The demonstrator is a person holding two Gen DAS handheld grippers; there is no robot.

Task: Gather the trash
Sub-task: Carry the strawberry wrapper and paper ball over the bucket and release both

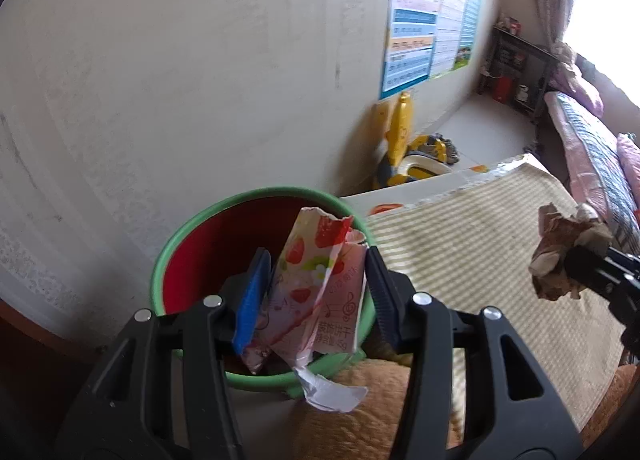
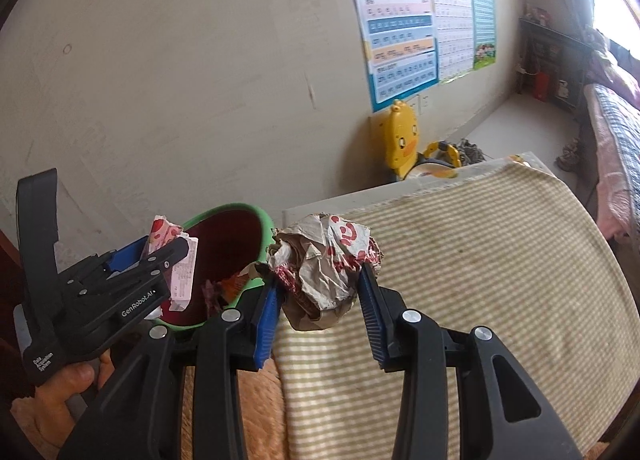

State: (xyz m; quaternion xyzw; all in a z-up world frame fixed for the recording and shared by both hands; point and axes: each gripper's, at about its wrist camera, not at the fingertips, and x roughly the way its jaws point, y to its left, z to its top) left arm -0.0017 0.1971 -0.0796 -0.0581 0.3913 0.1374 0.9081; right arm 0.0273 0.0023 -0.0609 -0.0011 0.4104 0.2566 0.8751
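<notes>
My left gripper [image 1: 314, 292] is shut on a pink strawberry-print wrapper [image 1: 316, 292] and holds it over the mouth of a green-rimmed red bin [image 1: 188, 256]. The same gripper [image 2: 160, 254] and wrapper [image 2: 182, 272] show in the right wrist view, above the bin [image 2: 266, 232]. My right gripper [image 2: 318, 300] is shut on a crumpled brown and white paper ball [image 2: 324, 268], held above the striped cloth just right of the bin. In the left wrist view that ball [image 1: 560, 252] hangs at the far right.
A green-and-white striped cloth [image 2: 480, 260] covers the surface to the right of the bin. The wall stands close behind the bin. A yellow duck toy [image 2: 404, 140] sits on the floor beyond. A bed [image 1: 592, 164] lies at the far right.
</notes>
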